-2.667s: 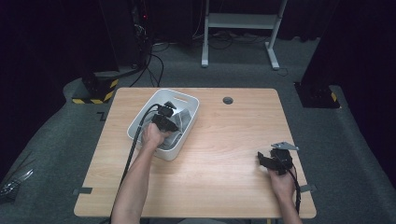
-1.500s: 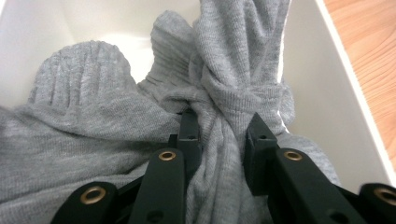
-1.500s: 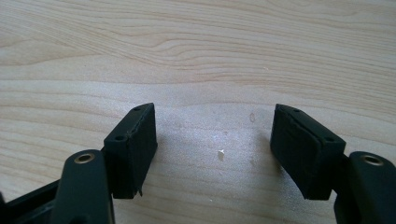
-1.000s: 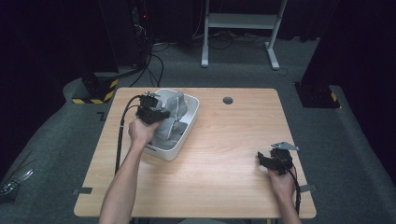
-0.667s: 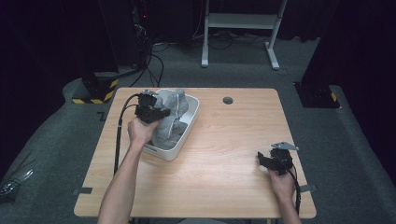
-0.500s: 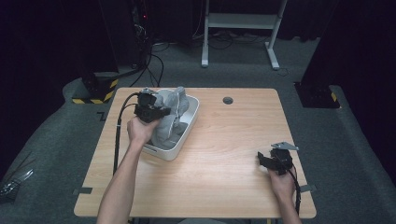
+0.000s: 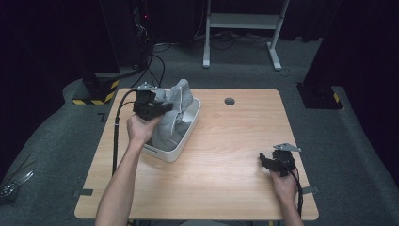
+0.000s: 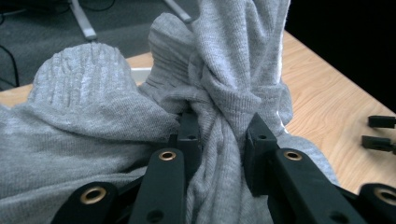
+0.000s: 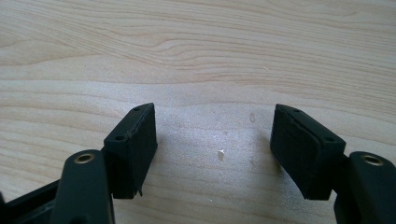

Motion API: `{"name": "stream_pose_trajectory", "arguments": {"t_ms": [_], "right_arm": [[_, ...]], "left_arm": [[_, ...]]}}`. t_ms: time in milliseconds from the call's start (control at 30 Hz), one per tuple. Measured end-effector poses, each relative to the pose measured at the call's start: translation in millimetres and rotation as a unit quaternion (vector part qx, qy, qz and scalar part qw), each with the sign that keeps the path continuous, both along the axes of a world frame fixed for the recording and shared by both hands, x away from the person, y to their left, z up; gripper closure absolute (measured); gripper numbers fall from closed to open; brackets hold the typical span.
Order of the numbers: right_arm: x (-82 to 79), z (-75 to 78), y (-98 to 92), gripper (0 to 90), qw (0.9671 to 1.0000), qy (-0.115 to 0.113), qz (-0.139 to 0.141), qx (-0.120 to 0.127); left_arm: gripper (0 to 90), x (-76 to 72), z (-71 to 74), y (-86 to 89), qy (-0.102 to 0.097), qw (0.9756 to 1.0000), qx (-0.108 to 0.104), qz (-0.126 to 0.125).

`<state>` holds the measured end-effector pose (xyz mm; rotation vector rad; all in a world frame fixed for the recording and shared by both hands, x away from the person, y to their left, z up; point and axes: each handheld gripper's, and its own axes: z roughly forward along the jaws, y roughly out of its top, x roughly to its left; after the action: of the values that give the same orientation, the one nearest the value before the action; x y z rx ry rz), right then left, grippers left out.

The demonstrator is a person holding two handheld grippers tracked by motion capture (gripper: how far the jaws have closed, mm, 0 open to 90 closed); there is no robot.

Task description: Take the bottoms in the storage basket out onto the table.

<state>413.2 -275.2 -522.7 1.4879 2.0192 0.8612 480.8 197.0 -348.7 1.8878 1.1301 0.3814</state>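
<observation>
One grey ribbed-knit garment (image 8: pixel 224 88), soft and bunched, apparently a sweater, is pinched in the left tongs (image 8: pixel 219 140) above one white rounded rectangular plastic bin (image 7: pixel 186 136) on the pale wood-grain bench (image 7: pixel 235 155). The right tongs (image 9: pixel 215 149), matte black, rest with pads apart, gripping nothing.

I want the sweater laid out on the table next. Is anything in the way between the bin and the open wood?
Nothing visible. The left tongs grip the grey sweater above the white bin; the table beside it lies bare up to the right tongs.
</observation>
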Motion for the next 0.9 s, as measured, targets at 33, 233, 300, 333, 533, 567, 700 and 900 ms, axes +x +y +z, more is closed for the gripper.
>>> {"name": "stream_pose_trajectory", "arguments": {"t_ms": [33,233,300,333,533,567,700,900], "right_arm": [[0.0,0.0,0.0,31.6,1.0,0.0,0.0,0.0],[0.0,0.0,0.0,31.6,1.0,0.0,0.0,0.0],[0.0,0.0,0.0,31.6,1.0,0.0,0.0,0.0],[0.0,0.0,0.0,31.6,1.0,0.0,0.0,0.0],[0.1,0.0,0.0,31.5,1.0,0.0,0.0,0.0],[0.1,0.0,0.0,31.5,1.0,0.0,0.0,0.0],[0.2,-0.1,0.0,31.4,1.0,-0.001,0.001,-0.001],[0.4,-0.1,0.4,29.0,1.0,0.001,0.002,0.0]], "left_arm": [[73.3,0.0,0.0,0.0,0.0,1.0,0.0,0.0],[73.3,-2.6,10.7,-6.3,-0.012,0.9997,-0.014,-0.014],[73.3,-2.7,13.1,-8.7,-0.014,0.9996,-0.015,-0.017],[73.3,-2.8,14.3,-9.9,-0.016,0.9996,-0.015,-0.019],[73.3,-4.3,20.0,-17.2,-0.02,0.999,-0.027,-0.031],[73.3,-4.6,20.6,-17.8,-0.021,0.9989,-0.028,-0.032],[73.3,-5.4,22.5,-21.1,-0.023,0.9981,-0.039,-0.041],[73.3,-7.3,26.3,-31.5,-0.026,0.9974,-0.039,-0.054]]}}
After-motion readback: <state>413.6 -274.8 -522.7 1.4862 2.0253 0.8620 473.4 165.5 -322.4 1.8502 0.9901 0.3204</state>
